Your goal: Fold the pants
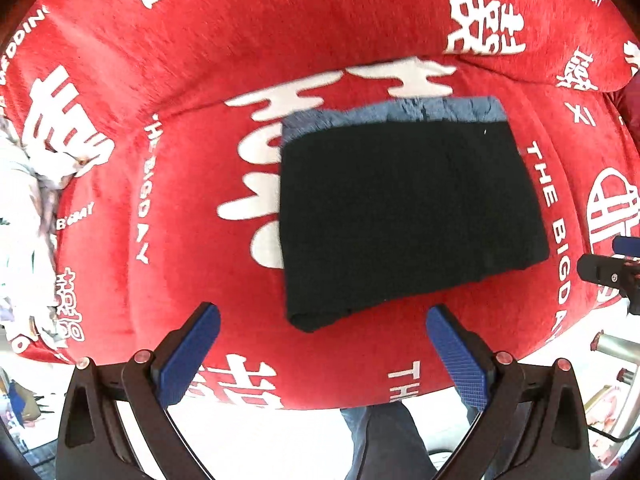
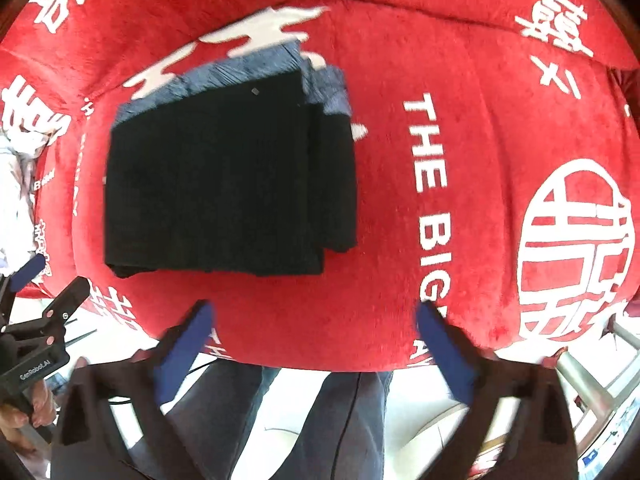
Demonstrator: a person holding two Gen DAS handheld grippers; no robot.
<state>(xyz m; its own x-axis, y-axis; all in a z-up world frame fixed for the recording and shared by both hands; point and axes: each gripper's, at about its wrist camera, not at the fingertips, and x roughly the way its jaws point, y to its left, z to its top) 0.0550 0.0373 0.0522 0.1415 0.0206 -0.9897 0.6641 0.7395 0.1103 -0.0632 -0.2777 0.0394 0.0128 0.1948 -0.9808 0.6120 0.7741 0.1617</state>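
the black pants point(image 1: 408, 216) lay folded into a thick, compact rectangle on the red plush cover point(image 1: 160, 80), blue-grey waistband at the 12 o'clock edge, so the folding looked about finished. the left hand-held gripper point(image 1: 324, 320) hung at the bundle's 6 o'clock edge, jaws wide apart and empty. the right hand-held gripper point(image 2: 312, 316), likewise spread and holding nothing, hovered toward 5 o'clock of the pants point(image 2: 224, 176).

The left gripper point(image 1: 322, 316) and the right gripper point(image 2: 314, 312) both hover with blue-padded fingers point(image 1: 192, 354) spread wide apart, nothing between them.
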